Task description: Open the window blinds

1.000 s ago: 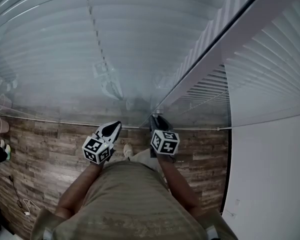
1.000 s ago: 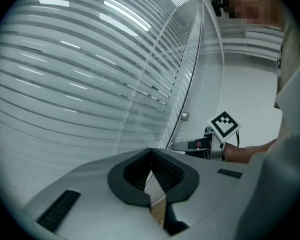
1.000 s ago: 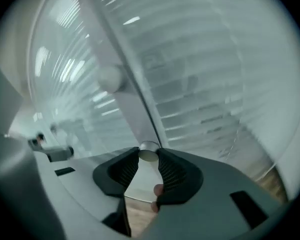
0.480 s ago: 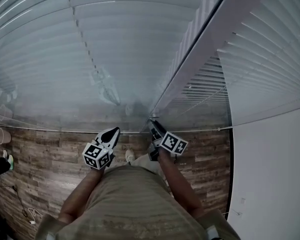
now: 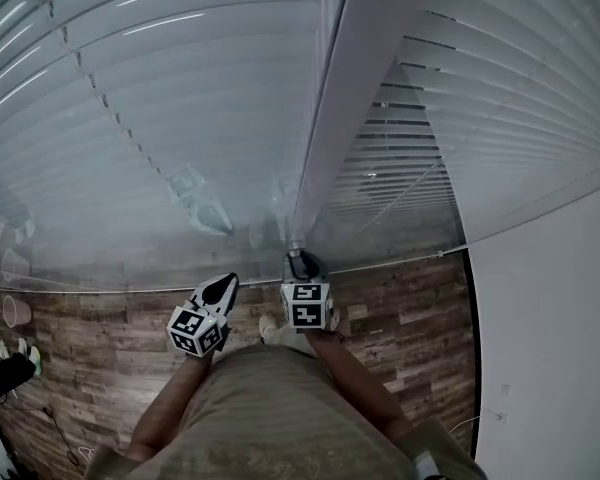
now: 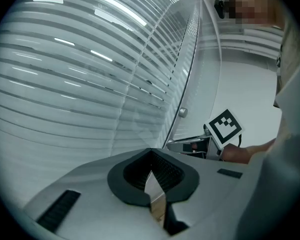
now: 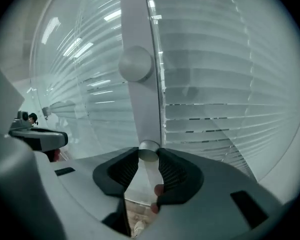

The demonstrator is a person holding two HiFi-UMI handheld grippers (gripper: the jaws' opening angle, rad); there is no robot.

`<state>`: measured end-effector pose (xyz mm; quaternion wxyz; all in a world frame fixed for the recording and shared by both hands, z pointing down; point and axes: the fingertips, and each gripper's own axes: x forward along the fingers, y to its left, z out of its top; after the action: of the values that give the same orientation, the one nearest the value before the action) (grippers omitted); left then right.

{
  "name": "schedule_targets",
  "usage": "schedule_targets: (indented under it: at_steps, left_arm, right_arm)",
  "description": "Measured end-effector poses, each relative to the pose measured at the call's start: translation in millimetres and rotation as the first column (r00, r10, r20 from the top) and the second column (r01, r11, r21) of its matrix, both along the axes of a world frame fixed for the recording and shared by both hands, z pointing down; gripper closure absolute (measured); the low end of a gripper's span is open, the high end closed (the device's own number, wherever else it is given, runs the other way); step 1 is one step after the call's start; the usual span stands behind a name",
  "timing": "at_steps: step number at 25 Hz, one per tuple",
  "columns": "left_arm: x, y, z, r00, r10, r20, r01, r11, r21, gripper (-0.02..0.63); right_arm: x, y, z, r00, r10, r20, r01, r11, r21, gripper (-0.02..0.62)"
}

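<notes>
Fingers (image 7: 176, 170) of right gripper (image 7: 149, 158), just closed, pinch wand (image 7: 146, 126) tip; left gripper (image 6: 151, 169) closed, empty.

White blinds (image 5: 180, 98) hang lowered, slats shut, beside a clear wand (image 7: 149, 152).

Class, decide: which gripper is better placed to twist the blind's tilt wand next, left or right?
Right. The right gripper has just been closing its jaws and pinches the wand's silver tip, so probably only a twist is needed. The left gripper is shut, empty, and off to the side.
</notes>
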<state>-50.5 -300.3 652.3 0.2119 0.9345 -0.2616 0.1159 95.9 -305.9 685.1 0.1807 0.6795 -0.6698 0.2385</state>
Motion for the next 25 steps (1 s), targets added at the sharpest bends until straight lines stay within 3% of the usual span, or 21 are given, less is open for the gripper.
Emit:
schedule_targets:
  at_steps: [4,6,10,12,14,15,16,17,18,19,20,21,22,23,25]
  left_arm:
    - [0,-1,2,1.0,0.007,0.004,-0.007,1.0,-0.001,0.592]
    - [-2,-1,3,1.0,0.002,0.006,-0.002,1.0,-0.004,0.591]
    - [-4,-2,1,1.0,-0.003,0.011,0.003,1.0,-0.006,0.592]
    - [-4,-2,3,1.0,-0.002,0.011,0.002,1.0,-0.005,0.592]
    - [-3,-2,5,1.0,0.001,0.012,-0.001,1.0,-0.005,0.592]
    - [-2,-1,4,1.0,0.003,0.014,-0.003,1.0,-0.006,0.592]
    - [-2,1,2,1.0,0.004,0.015,-0.004,1.0,-0.008,0.592]
    - [-2,2,-1,1.0,0.005,0.017,-0.005,1.0,-0.01,0.592]
    - [-2,4,-5,1.0,0.006,0.018,-0.006,1.0,-0.012,0.592]
    - [-2,4,-7,1.0,0.007,0.019,-0.007,1.0,-0.015,0.592]
    - [-2,5,-8,1.0,0.008,0.019,-0.008,1.0,-0.017,0.592]
    - [-1,5,-7,1.0,0.01,0.019,-0.01,1.0,-0.02,0.592]
    - [-1,6,-5,1.0,0.012,0.019,-0.011,1.0,-0.022,0.592]
    - [0,8,-3,1.0,0.014,0.019,-0.013,1.0,-0.023,0.592]
    - [0,10,-2,1.0,0.016,0.018,-0.016,1.0,-0.023,0.592]
  right_arm:
    - [1,2,-3,0.999,-0.019,0.046,0.017,0.998,0.053,0.449]
    - [2,6,-7,0.999,-0.032,-0.019,0.033,0.997,0.065,0.423]
    - [-2,4,-15,0.988,-0.042,-0.149,0.055,0.995,0.081,0.438]
    - [-1,3,-11,0.995,-0.012,-0.095,0.02,0.996,0.087,0.46]
    - [2,2,-5,0.992,0.032,0.121,-0.044,0.994,0.097,0.465]
    - [5,2,-4,0.951,0.059,0.305,-0.092,0.991,0.094,0.466]
    - [7,3,-5,0.848,0.089,0.522,-0.15,0.986,0.074,0.466]
    - [10,4,-8,0.68,0.115,0.724,-0.206,0.978,0.038,0.468]
    - [13,4,-11,0.488,0.129,0.863,-0.248,0.969,-0.005,0.468]
    - [15,4,-15,0.341,0.13,0.931,-0.271,0.962,-0.035,0.468]
    - [15,4,-16,0.278,0.122,0.953,-0.28,0.959,-0.041,0.468]
    - [15,3,-17,0.289,0.111,0.951,-0.278,0.96,-0.028,0.468]
    - [14,3,-17,0.346,0.097,0.933,-0.266,0.964,-0.002,0.468]
    - [12,3,-17,0.425,0.08,0.901,-0.244,0.969,0.029,0.468]
    - [7,5,-17,0.63,0.04,0.775,-0.174,0.981,0.091,0.446]
